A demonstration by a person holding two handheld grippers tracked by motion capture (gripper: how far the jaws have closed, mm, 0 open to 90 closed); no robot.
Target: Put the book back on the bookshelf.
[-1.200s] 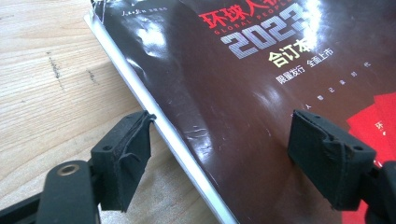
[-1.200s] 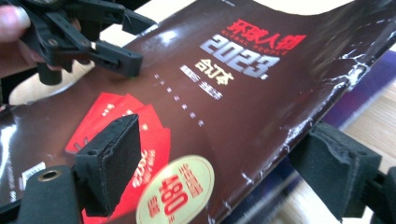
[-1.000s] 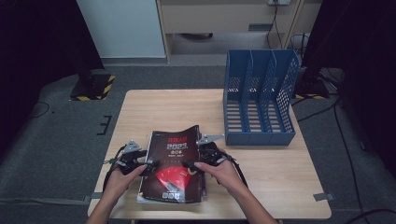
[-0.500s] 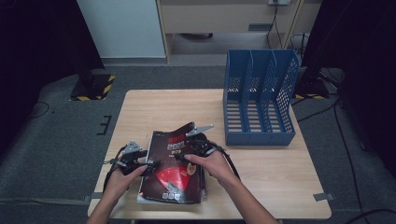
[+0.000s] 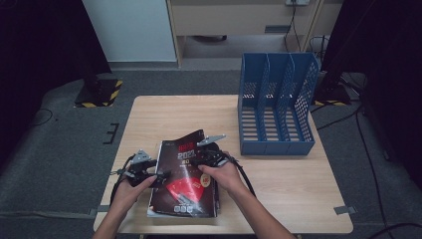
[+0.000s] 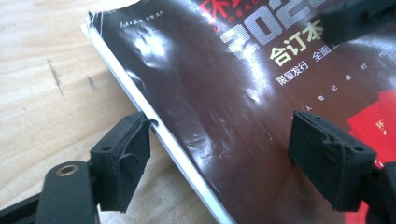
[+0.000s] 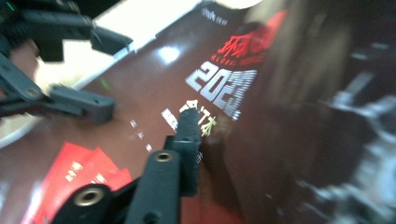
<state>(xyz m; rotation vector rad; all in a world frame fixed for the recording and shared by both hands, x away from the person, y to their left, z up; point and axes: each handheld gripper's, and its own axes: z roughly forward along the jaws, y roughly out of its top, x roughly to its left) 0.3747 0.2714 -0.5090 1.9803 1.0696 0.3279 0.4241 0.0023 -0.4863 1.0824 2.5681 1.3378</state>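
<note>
Both tongs on the magazine [image 5: 186,177]; right grip [image 5: 201,160] perhaps closed.

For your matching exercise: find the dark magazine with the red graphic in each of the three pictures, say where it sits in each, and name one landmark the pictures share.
High view: the magazine lies on the table's near edge, left of centre, between the two hands.
Left gripper view: its dark cover spreads from the centre to the right, its white page edge running diagonally past the left jaw.
Right gripper view: it covers the middle, behind the jaw.
Shared landmark: the white "202" numerals on the cover.
</note>
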